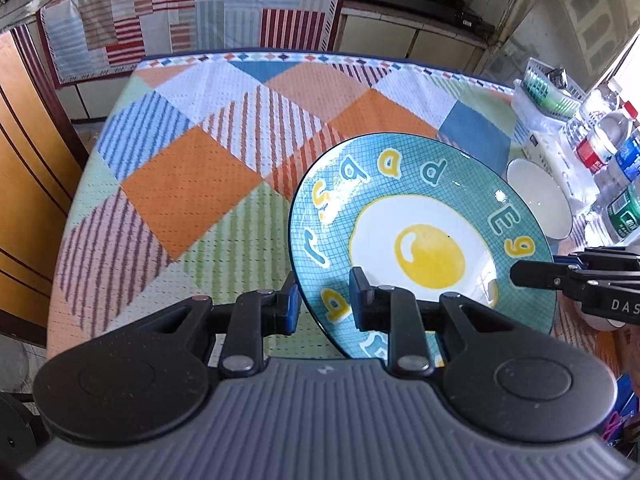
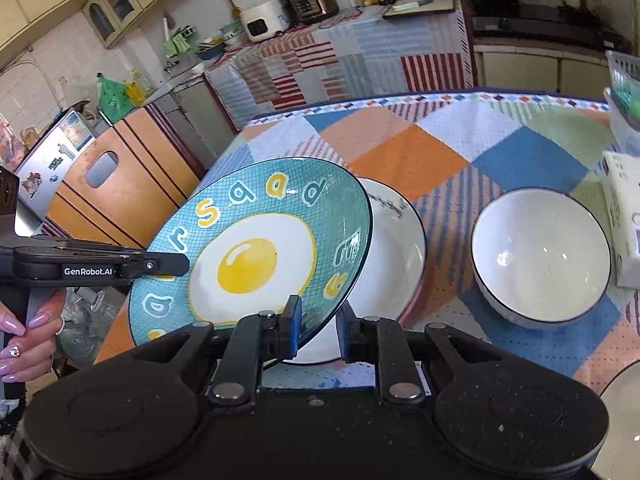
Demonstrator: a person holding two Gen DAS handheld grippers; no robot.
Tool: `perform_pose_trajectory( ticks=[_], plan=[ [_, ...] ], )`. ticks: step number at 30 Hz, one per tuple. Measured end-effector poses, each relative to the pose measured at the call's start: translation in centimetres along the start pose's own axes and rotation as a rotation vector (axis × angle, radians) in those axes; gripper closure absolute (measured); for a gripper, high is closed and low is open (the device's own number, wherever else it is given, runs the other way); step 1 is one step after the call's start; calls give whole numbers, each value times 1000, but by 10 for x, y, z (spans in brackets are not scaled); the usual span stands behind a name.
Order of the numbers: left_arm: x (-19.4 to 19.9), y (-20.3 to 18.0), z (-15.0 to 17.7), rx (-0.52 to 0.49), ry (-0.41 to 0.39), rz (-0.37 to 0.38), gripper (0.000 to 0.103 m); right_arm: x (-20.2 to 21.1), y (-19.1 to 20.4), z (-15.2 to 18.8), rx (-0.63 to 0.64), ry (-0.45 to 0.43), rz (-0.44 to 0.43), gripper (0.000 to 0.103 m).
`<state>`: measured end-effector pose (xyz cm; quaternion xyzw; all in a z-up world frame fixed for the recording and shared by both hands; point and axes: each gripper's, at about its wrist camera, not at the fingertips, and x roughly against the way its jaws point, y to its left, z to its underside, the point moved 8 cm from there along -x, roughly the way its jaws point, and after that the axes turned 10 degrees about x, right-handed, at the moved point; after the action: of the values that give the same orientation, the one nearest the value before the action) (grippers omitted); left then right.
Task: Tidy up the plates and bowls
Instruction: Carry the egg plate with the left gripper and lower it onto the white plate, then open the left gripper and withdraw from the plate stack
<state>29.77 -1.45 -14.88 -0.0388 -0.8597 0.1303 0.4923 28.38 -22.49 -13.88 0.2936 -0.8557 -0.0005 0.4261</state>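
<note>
Egg-print plate (image 2: 256,256) off tabletop (image 1: 192,184), tilted, carried between both grippers. Left gripper (image 1: 324,300) clenched on near-left rim; right gripper (image 2: 316,330) clenched on opposite rim edge. Two-sided pinch likely chosen because wide plate would tip in one grip. White plate (image 2: 396,248) lies flat just beneath and behind, probable stacking target. White bowl (image 2: 540,252) sits apart to right, on cloth. Tilt suggests plate being angled down onto white plate.

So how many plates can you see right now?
2: the egg plate held tilted by both grippers, and a white plate on the table beneath it. Others may be hidden out of frame.
</note>
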Motion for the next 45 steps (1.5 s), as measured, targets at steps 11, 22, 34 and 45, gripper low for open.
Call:
perform_pose_trajectory(
  ticks=[11, 22, 34, 45],
  plan=[
    [-33, 6, 3, 56, 70, -12, 79, -20, -11, 8, -7, 48, 56, 80],
    [-48, 10, -3, 55, 99, -26, 79, -30, -10, 6, 18, 95, 117, 78],
    [-56, 4, 2, 37, 107, -42, 78, -47, -6, 4, 127, 176, 335, 65],
    [-27, -3, 11, -21, 83, -83, 78, -31, -1, 3, 155, 78, 376, 59]
  ],
)
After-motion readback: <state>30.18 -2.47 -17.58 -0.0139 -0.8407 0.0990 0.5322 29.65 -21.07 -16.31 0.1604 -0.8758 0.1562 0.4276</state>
